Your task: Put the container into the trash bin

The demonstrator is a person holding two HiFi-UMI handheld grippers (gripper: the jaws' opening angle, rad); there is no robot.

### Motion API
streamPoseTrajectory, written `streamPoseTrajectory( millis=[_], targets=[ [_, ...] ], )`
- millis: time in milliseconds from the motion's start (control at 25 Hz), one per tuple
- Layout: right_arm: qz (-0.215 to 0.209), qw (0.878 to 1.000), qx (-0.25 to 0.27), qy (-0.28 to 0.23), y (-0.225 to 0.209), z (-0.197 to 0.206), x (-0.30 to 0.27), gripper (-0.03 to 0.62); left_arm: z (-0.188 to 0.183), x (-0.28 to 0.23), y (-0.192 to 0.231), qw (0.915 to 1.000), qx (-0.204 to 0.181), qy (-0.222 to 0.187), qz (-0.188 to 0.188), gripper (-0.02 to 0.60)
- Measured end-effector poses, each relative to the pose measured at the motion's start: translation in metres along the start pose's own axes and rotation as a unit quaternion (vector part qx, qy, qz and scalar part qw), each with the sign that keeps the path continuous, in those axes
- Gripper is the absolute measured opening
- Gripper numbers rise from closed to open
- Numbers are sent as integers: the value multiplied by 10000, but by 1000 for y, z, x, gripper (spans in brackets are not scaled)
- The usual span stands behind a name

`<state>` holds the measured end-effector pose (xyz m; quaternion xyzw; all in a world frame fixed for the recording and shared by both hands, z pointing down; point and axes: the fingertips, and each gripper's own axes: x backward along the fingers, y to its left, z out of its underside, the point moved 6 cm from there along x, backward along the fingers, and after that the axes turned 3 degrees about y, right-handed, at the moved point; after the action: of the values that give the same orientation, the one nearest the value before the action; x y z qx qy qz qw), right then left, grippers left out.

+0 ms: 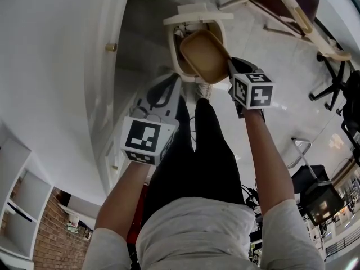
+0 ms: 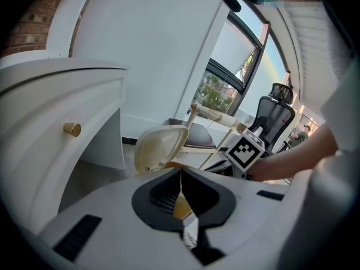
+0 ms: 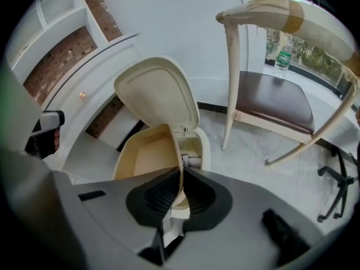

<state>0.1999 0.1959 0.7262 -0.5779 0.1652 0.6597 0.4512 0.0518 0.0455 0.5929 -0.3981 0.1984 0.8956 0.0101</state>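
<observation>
Head view: the person stands over an open bin [image 1: 173, 58] whose lid [image 1: 198, 11] is tipped up on the far side. The tan container [image 1: 203, 56] hangs tilted over the bin's mouth. The right gripper [image 1: 230, 62] holds its right edge. The left gripper [image 1: 176, 80] reaches in at its near-left corner. A white cabinet [image 1: 67, 66] stands on the left and a chair [image 1: 292, 4] far right.

Left gripper view: the jaws are pressed together on a thin tan edge of the container [image 2: 169, 165], which sits just below the lid [image 2: 160, 145]. The right gripper's cube [image 2: 245, 152] shows to the right.

Right gripper view: the jaws are clamped on the container's wall, which rises between them. The open container [image 3: 143, 153] lies to the left of the pinch, over the bin [image 3: 203, 145]. The chair [image 3: 270, 100] stands on the right.
</observation>
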Motion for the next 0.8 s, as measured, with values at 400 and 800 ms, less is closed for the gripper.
streamPoseTrajectory(
  millis=[400,800],
  targets=[
    [227,9990,-353,135,-9,14,-28,41,23,-5,7,9998,123,132,23,18],
    [292,9984,-415,245,-12,16,-49,41,37,-10,13,9997,186,179,17,18]
  ],
)
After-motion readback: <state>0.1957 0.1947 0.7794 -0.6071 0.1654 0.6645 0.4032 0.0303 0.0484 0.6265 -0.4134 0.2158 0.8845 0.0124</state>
